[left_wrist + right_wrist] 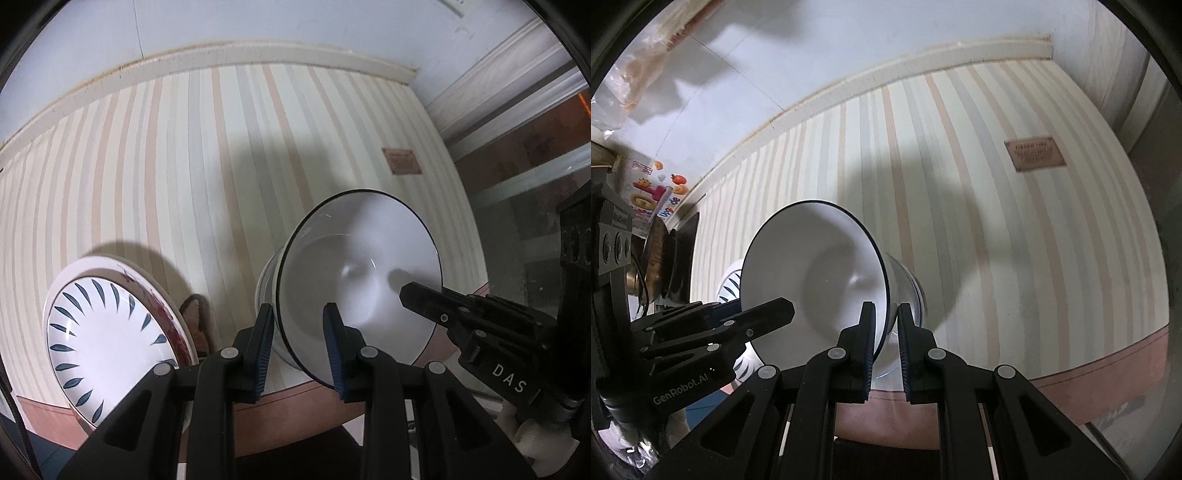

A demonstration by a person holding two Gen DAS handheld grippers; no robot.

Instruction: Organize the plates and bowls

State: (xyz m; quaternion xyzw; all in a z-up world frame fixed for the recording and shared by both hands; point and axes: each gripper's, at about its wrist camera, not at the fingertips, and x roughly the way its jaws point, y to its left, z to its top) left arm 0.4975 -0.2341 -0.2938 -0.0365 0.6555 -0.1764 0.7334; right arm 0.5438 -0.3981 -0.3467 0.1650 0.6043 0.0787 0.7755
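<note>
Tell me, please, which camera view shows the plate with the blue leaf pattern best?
The left wrist view: the plate with the blue leaf pattern lies in plain sight on the striped tablecloth, most of its face visible. The right wrist view shows only slivers, the rest hidden behind the white bowl.

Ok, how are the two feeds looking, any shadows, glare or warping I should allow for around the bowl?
Left wrist view: fisheye bends the striped tablecloth into curves; a soft shadow lies beyond the bowl; small glare spots show on its inner wall; the patterned plate is sharp. Right wrist view: the same warping, a broad shadow on the cloth right of the bowl, dark vignetted corners.
</note>
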